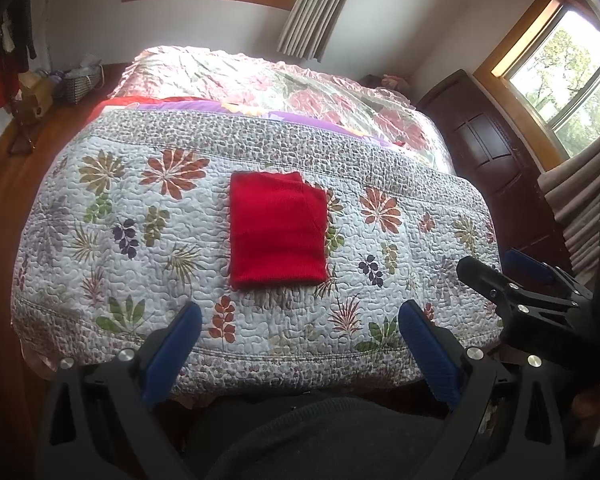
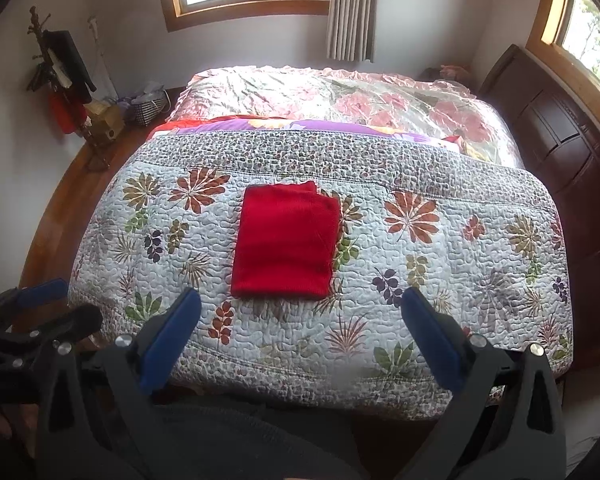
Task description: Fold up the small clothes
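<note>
1. I see the red garment [image 1: 278, 228] folded into a rectangle on the floral quilt [image 1: 120, 240], long axis running away from me toward the window.
2. My left gripper [image 1: 300, 316] and right gripper [image 2: 302, 300] hang short of it, jaws spread wide, holding nothing.
3. The garment's type is hidden by its folds.

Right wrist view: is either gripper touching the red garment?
No. The folded red garment lies alone on the floral quilt, clear of the open right gripper.
</note>
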The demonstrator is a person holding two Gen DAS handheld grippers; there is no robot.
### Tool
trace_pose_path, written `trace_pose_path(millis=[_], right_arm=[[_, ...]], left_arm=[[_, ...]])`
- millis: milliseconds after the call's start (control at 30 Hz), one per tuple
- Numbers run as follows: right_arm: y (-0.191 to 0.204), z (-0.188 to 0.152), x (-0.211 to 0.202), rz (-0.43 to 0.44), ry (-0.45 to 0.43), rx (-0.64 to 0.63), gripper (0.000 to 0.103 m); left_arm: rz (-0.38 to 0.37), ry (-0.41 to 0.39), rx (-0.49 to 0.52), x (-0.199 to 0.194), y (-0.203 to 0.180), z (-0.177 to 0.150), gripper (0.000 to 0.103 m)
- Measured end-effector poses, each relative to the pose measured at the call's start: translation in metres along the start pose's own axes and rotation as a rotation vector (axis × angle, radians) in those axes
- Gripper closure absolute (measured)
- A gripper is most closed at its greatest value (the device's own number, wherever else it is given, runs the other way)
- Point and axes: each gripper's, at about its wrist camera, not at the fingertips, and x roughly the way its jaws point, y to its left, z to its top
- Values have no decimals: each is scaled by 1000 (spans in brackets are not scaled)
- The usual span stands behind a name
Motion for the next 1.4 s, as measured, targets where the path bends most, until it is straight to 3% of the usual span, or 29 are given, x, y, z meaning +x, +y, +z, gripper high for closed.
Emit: trace_pose_path(millis=[1400], right_arm=[[-6,12,14,17,10,-15,3]], left_arm=[[26,15,22,17,-8,14,4]])
